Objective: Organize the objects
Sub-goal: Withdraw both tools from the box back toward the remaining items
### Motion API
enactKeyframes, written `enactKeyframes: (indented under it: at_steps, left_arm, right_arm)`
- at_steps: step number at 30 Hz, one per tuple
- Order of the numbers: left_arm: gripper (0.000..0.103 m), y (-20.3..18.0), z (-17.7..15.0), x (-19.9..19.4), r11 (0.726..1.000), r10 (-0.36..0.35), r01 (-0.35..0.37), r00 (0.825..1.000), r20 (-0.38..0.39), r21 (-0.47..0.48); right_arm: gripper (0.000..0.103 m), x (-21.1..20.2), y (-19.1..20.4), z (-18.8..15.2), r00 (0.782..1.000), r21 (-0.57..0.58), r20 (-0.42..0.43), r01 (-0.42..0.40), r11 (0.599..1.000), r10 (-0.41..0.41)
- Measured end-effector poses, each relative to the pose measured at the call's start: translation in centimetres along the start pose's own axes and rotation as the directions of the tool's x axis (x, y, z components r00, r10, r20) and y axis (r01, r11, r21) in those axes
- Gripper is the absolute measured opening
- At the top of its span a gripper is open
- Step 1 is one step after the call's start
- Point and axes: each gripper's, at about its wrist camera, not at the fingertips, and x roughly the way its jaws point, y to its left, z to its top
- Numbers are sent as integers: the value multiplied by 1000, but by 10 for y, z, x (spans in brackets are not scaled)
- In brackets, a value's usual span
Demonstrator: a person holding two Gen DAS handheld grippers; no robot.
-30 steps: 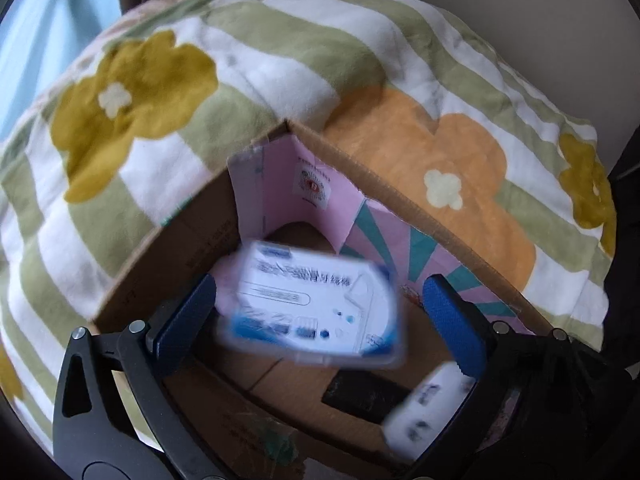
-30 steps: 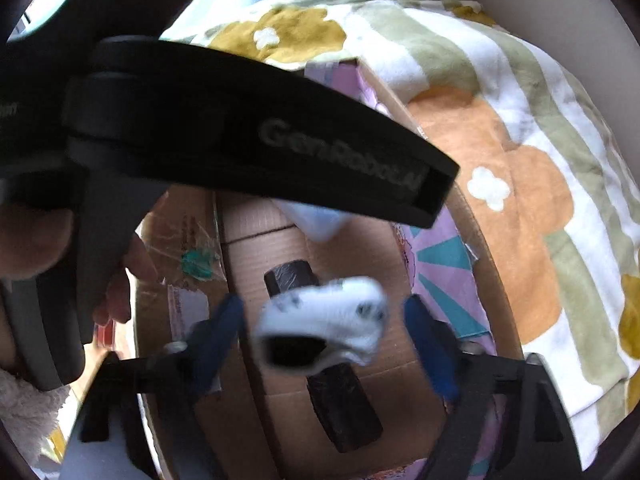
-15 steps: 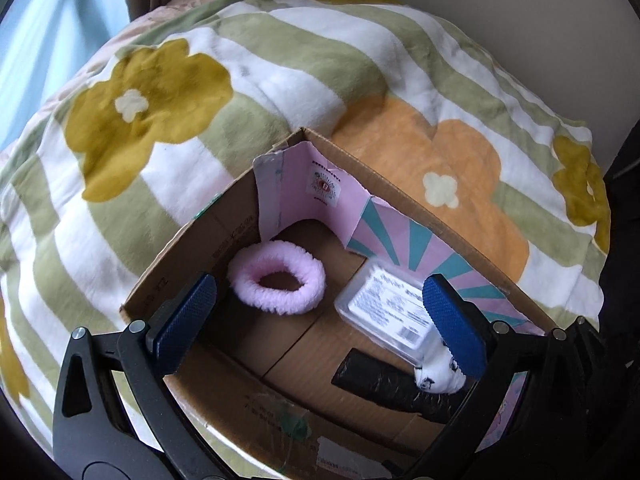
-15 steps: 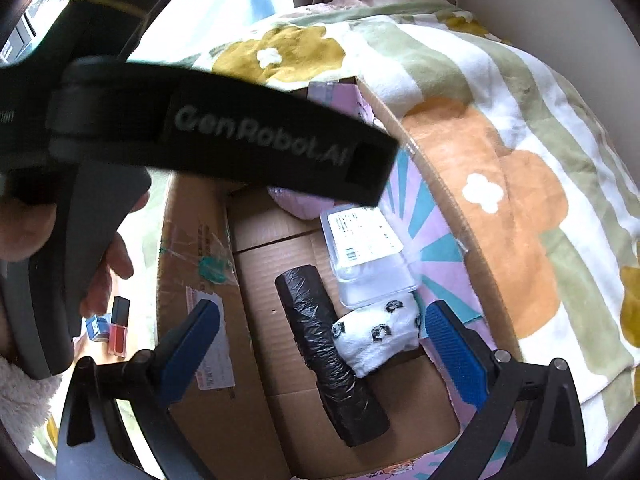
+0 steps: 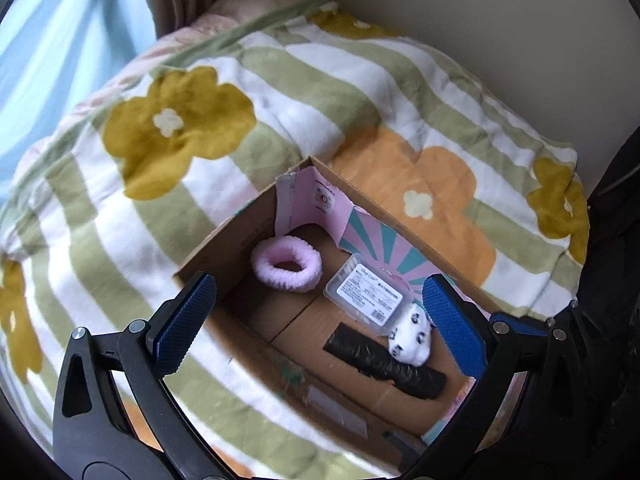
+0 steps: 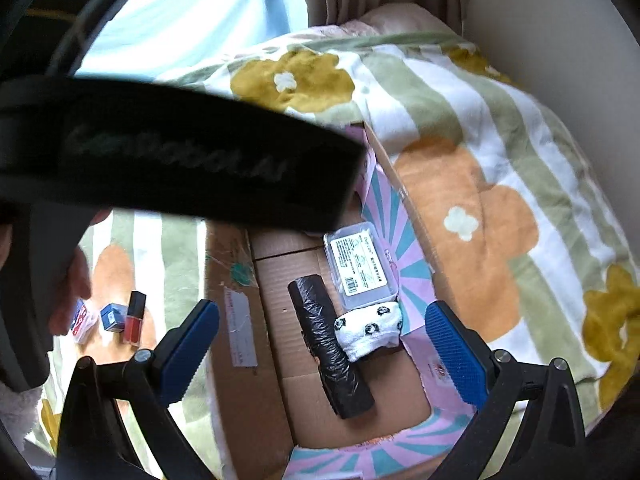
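Both grippers, left gripper (image 5: 316, 316) and right gripper (image 6: 322, 346), have lifted away, fingers spread and empty; plastic case (image 5: 369, 295) and sock (image 5: 412, 340) now lie in the cardboard box (image 5: 224, 252).

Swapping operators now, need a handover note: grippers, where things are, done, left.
Left gripper: open, empty, above the box. Right gripper: open, empty, above the box.
In the brown cardboard box on the flowered blanket: fluffy pink hair band, clear plastic case with white label, white sock with black spots touching the black rolled plastic bag.
Done: those four are boxed.
Left: red lipstick tube, small blue box and a small red-and-white packet lie on the blanket beside the box, probably next.
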Motion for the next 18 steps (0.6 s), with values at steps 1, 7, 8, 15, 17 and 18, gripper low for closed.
enactKeyframes:
  at_steps: [1,7,8,15,17,18]
  left_arm:
    - [103,0,-1,-7,1000,2,-2,1000,5,-3]
    - [103,0,-16,-62,999,21,-19,999,46,-45]
    - [103,1,-19,-71,998,27,-24,998,53,-51]
    - [103,15,-63,-140,986,103,-88,990,102,-142]
    - [103,22,-77,-156,979,120,-99,987,111,-176]
    - [103,26,-86,-165,975,128,-104,985,117,-196]
  right_arm:
    - [102,-8,2,1,1000,-8,5,-4,1000,4]
    - [102,-40,9,4,999,-45,27,-23,999,24]
    - [102,-47,13,2,999,-55,31,-26,998,28]
    - [102,-89,36,-4,996,-126,60,-64,990,72]
    - [102,-101,45,-4,994,-144,75,-66,987,78]
    - [102,-106,49,-4,993,-153,83,-66,986,80]
